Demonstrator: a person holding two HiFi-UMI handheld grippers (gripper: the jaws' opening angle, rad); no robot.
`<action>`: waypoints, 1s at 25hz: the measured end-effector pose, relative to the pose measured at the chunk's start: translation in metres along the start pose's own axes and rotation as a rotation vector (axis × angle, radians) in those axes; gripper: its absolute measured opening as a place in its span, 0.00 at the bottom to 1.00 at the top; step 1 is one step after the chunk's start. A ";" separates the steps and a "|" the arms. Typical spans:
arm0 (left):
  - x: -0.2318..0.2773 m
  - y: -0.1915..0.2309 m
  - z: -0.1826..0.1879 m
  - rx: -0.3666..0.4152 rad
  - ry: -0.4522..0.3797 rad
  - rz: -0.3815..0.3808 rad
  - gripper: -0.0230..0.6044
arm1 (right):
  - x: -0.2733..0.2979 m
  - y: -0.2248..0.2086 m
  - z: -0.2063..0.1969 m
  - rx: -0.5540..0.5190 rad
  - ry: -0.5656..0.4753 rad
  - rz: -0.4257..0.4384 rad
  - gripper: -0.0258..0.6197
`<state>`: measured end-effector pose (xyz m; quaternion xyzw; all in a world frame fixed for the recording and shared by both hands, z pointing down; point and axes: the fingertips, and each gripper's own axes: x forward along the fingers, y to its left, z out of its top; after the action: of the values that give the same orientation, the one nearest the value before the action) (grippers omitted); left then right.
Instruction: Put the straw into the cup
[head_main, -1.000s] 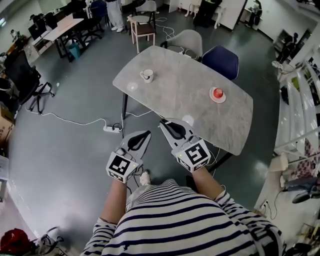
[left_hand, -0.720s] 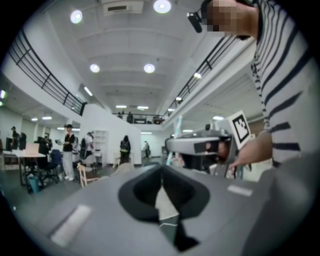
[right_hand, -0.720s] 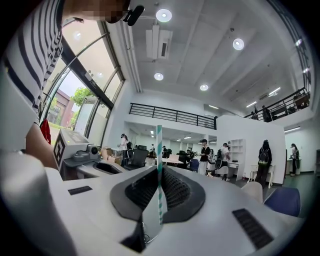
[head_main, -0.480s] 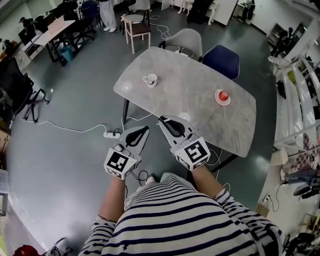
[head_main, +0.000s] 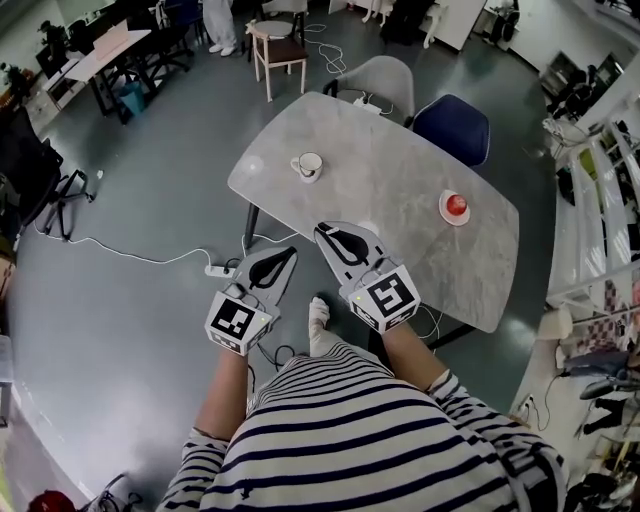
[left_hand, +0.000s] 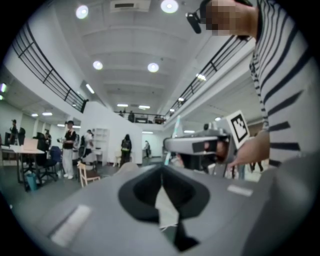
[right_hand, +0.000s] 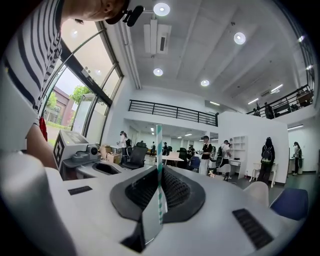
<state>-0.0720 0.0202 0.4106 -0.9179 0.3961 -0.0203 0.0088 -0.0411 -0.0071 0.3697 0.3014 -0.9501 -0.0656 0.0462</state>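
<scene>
A white cup (head_main: 309, 165) on a saucer stands near the far left corner of the grey marble table (head_main: 400, 175). My right gripper (head_main: 323, 231) is at the table's near edge, well short of the cup. In the right gripper view its jaws (right_hand: 159, 172) are shut on a green-and-white striped straw (right_hand: 159, 150) that stands upright. The straw's top (left_hand: 176, 126) also shows in the left gripper view, above the right gripper (left_hand: 200, 145). My left gripper (head_main: 289, 253) hangs over the floor left of the table, shut and holding nothing (left_hand: 161, 171).
A red object on a small white plate (head_main: 455, 206) sits at the table's right side. A blue chair (head_main: 452, 125) and a grey chair (head_main: 385, 78) stand behind the table. A power strip (head_main: 218, 270) and cables lie on the floor to the left.
The person has stepped closer to the table; a foot now shows below the grippers. Both grippers have moved with the body, and the right one still holds the straw.
</scene>
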 end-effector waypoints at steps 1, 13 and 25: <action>0.005 0.011 0.000 -0.001 0.002 0.006 0.05 | 0.010 -0.006 0.000 -0.001 0.000 0.007 0.08; 0.115 0.112 0.006 0.006 0.019 0.002 0.05 | 0.095 -0.124 -0.008 0.028 -0.013 0.019 0.08; 0.185 0.155 0.000 0.017 0.054 0.004 0.05 | 0.134 -0.213 -0.018 0.080 -0.052 0.001 0.08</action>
<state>-0.0577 -0.2211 0.4116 -0.9161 0.3980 -0.0481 0.0058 -0.0269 -0.2589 0.3612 0.3005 -0.9531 -0.0355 0.0093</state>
